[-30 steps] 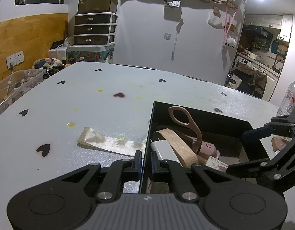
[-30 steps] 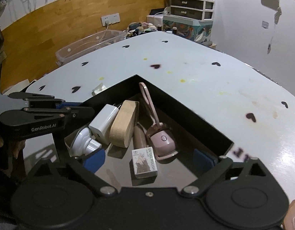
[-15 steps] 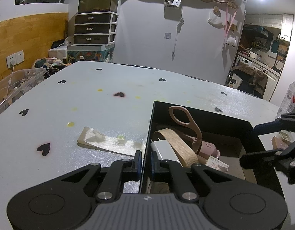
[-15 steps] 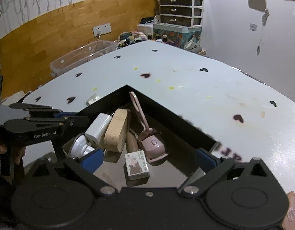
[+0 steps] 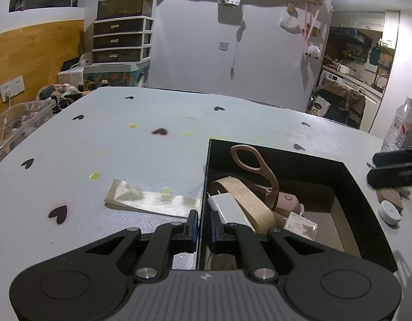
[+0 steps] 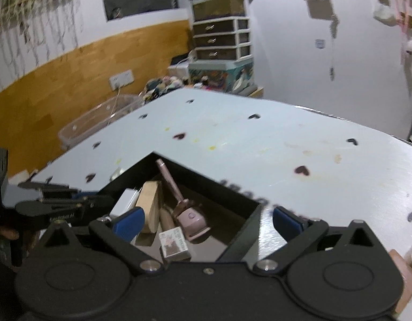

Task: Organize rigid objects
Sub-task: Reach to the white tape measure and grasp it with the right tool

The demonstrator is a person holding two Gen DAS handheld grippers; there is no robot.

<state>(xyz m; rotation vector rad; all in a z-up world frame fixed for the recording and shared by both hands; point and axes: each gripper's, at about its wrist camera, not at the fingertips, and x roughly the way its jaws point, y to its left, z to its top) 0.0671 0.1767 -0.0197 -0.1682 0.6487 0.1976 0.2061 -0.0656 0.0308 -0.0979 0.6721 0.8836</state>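
black box point(image 5: 365, 187) is sitting on the pale table point(image 5: 125, 144), its near left wall clamped between the fingers of the left gripper point(image 5: 203, 226), which is reaching forward, low and level. right gripper point(image 6: 206, 220) is hovering above the box's right corner, fingers spread apart, gripping nothing. inside, pink scissors point(image 5: 255, 169) are lying with the long axis running away from the left gripper, handle loop at the far end.

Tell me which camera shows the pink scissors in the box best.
The left wrist view: the scissors are sharp, handle loop fully visible above the black box wall. The right wrist view shows them blurred and edge-on.
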